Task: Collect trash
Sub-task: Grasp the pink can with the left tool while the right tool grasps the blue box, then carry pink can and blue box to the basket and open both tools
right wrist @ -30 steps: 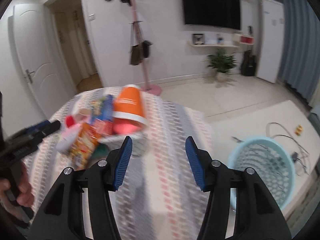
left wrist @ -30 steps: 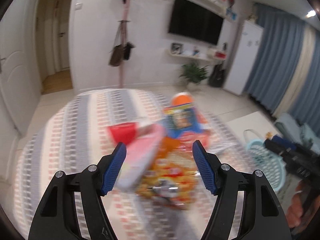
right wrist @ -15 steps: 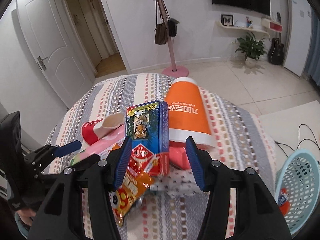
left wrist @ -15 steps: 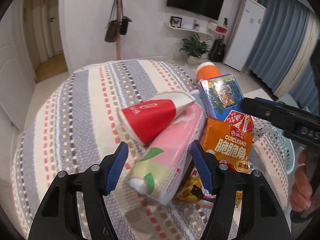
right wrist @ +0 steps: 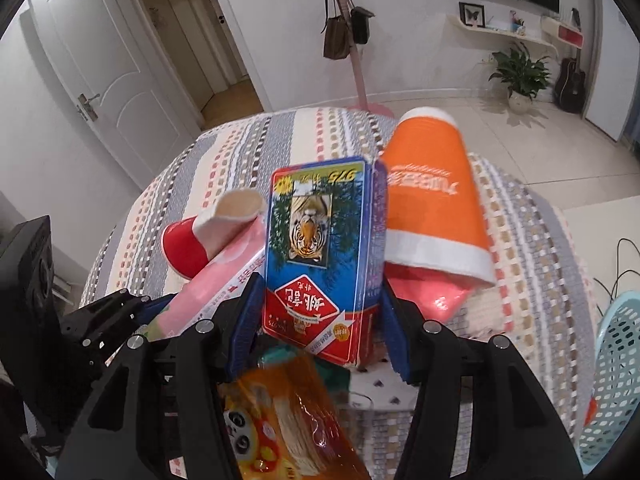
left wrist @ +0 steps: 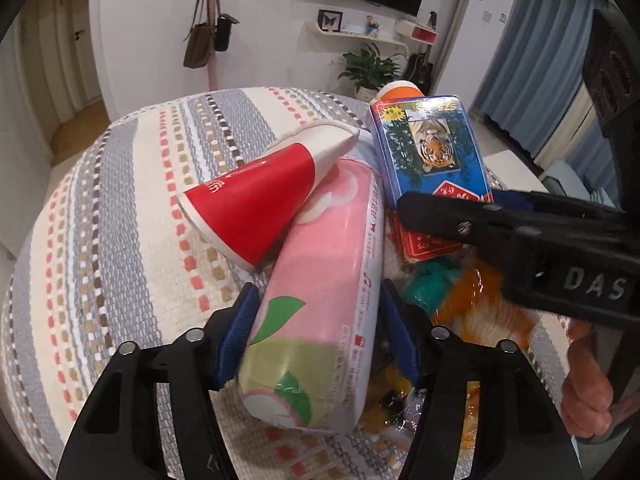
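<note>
On the striped woven table cover [left wrist: 120, 216] sits a tight pile of trash. Left gripper [left wrist: 316, 336] straddles the near end of the pink tissue pack [left wrist: 324, 300], jaws closing, blue pads just beside its sides; cannot tell if they press yet. Red paper cup [left wrist: 256, 204], crushed at its white mouth, lies tilted across the far part of the tissue pack, leaning on it. Right of that, the blue tiger card box [left wrist: 432, 152] rests partly on the pile, with the right gripper's black finger crossing in front of its lower red part. Right gripper [right wrist: 320, 320] has its jaws at middling width either side of the card box's near end [right wrist: 320, 240]; contact unclear. Orange paper cup [right wrist: 432, 208] lies on its side just right of the box, touching it. Orange snack bag [right wrist: 288, 424] lies blurred right under the right gripper, nearest the camera. Light blue mesh basket [right wrist: 616, 380] stands on the floor at far right, off the table. A hand [left wrist: 588, 392] grips the right tool's handle at the right edge.
</note>
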A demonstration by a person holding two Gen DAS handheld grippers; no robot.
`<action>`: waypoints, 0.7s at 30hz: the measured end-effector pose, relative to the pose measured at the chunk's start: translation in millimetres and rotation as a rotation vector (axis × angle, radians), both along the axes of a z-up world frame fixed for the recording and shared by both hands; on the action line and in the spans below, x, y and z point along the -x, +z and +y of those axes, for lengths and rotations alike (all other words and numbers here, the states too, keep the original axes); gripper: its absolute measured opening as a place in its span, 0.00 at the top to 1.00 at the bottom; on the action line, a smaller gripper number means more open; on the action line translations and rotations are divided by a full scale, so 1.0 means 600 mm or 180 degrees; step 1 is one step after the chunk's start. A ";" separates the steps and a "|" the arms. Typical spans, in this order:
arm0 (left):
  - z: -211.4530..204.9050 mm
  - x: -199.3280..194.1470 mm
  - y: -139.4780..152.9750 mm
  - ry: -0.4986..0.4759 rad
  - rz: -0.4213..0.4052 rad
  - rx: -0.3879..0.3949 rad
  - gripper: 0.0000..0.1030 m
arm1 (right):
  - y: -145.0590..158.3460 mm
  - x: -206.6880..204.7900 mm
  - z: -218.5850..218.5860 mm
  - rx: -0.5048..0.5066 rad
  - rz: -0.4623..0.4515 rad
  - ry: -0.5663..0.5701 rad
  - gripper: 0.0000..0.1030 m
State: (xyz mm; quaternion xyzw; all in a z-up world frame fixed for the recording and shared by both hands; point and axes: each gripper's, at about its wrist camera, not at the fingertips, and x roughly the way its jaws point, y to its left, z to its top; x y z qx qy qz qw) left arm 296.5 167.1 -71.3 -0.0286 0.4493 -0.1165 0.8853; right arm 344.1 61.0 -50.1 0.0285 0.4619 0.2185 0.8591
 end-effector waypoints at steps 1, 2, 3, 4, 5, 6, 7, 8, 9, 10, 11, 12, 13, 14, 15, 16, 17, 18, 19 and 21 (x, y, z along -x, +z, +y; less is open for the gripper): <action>0.002 0.001 0.000 0.0008 -0.0003 0.0013 0.46 | -0.004 0.000 0.004 -0.0004 0.0015 0.0007 0.50; 0.004 0.003 0.000 0.0024 -0.0011 0.0040 0.47 | -0.006 0.000 0.005 -0.0007 0.0027 0.0019 0.50; 0.007 0.005 0.000 0.0039 -0.0021 0.0056 0.49 | -0.007 0.001 0.007 -0.0006 0.0033 0.0030 0.50; 0.009 0.010 0.000 0.0057 -0.0032 0.0059 0.50 | -0.009 0.002 0.007 -0.0003 0.0026 0.0033 0.51; 0.010 0.014 0.001 0.0083 -0.0048 0.0055 0.52 | -0.008 0.006 0.009 0.0025 -0.0004 0.0030 0.71; 0.011 0.023 0.001 0.0115 -0.0068 0.0054 0.53 | -0.007 0.010 0.011 0.0044 -0.0023 0.0046 0.81; 0.016 0.039 0.001 0.0145 -0.0089 0.0058 0.53 | -0.008 0.012 0.012 0.0041 -0.0011 0.0075 0.85; 0.019 0.048 0.001 0.0186 -0.0108 0.0071 0.53 | -0.006 0.014 0.010 0.0025 -0.0025 0.0057 0.85; 0.023 0.056 0.002 0.0222 -0.0115 0.0103 0.53 | -0.004 0.019 0.007 0.0008 -0.0053 0.0038 0.85; 0.027 0.063 0.002 0.0244 -0.0119 0.0132 0.53 | -0.002 0.022 0.004 -0.0008 -0.0073 0.0027 0.85; 0.033 0.072 0.004 0.0274 -0.0127 0.0172 0.53 | 0.001 0.026 -0.001 -0.0040 -0.0095 0.0012 0.85; 0.037 0.080 0.006 0.0300 -0.0137 0.0194 0.53 | 0.006 0.031 -0.007 -0.0079 -0.0114 -0.0003 0.85; 0.040 0.088 0.007 0.0324 -0.0146 0.0210 0.53 | 0.007 0.035 -0.011 -0.0095 -0.0124 -0.0010 0.85; 0.046 0.099 0.010 0.0356 -0.0154 0.0232 0.53 | 0.011 0.039 -0.017 -0.0116 -0.0144 -0.0027 0.85; 0.049 0.108 0.012 0.0378 -0.0163 0.0249 0.53 | 0.015 0.044 -0.021 -0.0134 -0.0163 -0.0044 0.85; 0.051 0.114 0.015 0.0402 -0.0168 0.0259 0.53 | 0.021 0.049 -0.028 -0.0163 -0.0182 -0.0058 0.85; 0.054 0.124 0.016 0.0439 -0.0154 0.0254 0.53 | 0.025 0.055 -0.033 -0.0187 -0.0197 -0.0066 0.85; 0.058 0.134 0.014 0.0481 -0.0133 0.0235 0.53 | 0.030 0.059 -0.037 -0.0206 -0.0209 -0.0071 0.85; 0.059 0.146 0.014 0.0513 -0.0124 0.0228 0.53 | 0.033 0.064 -0.039 -0.0222 -0.0222 -0.0074 0.85; 0.066 0.173 0.010 0.0544 -0.0094 0.0271 0.53 | 0.041 0.080 -0.050 -0.0266 -0.0260 -0.0062 0.85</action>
